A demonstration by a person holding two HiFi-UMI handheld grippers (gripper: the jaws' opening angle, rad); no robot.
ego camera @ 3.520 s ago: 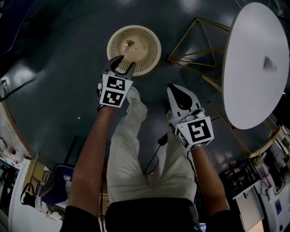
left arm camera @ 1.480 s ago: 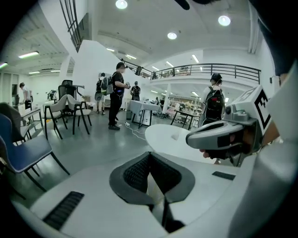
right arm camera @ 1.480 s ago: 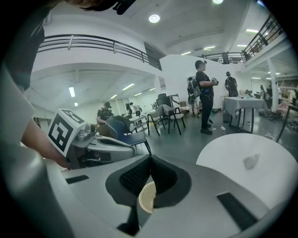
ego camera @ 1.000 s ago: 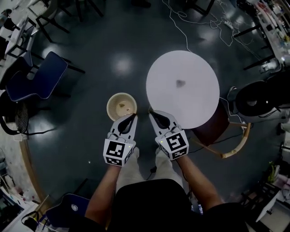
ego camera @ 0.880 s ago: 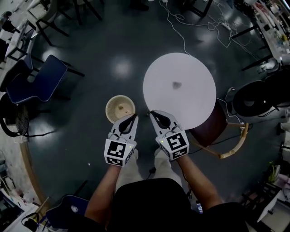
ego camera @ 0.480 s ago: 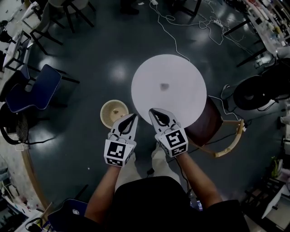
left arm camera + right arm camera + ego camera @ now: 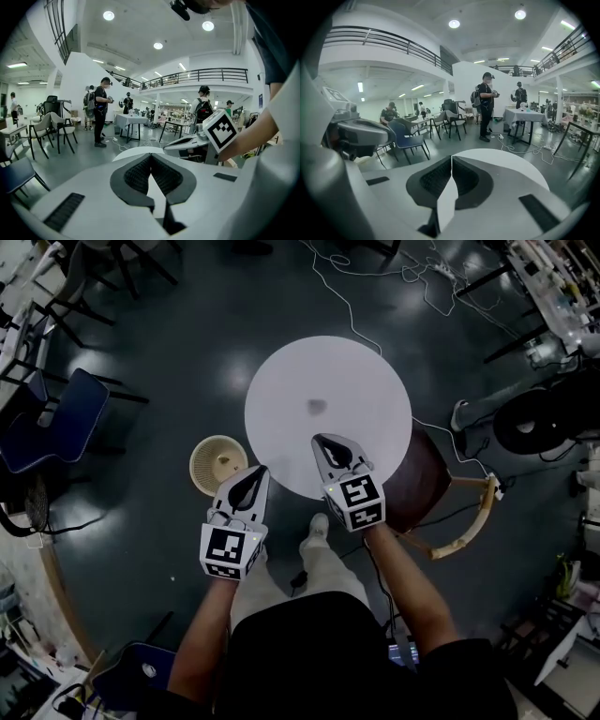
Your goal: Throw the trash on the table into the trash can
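Note:
In the head view a round white table stands ahead of me with one small grey scrap of trash near its middle. The beige slatted trash can sits on the dark floor at the table's left, with a scrap inside. My right gripper reaches over the table's near edge, shut and empty. My left gripper hangs between the can and the table, also shut and empty. In the left gripper view the jaws meet with nothing between them; the right gripper view shows the same.
A brown chair with a wooden frame stands right of the table. A blue chair sits far left. Cables run across the floor behind the table. A black round stool is at the right. People stand in the hall.
The table has come nearer and shifted left in the head view. My right gripper has moved forward over the table's edge. The left gripper now sits lower, beside the trash can.

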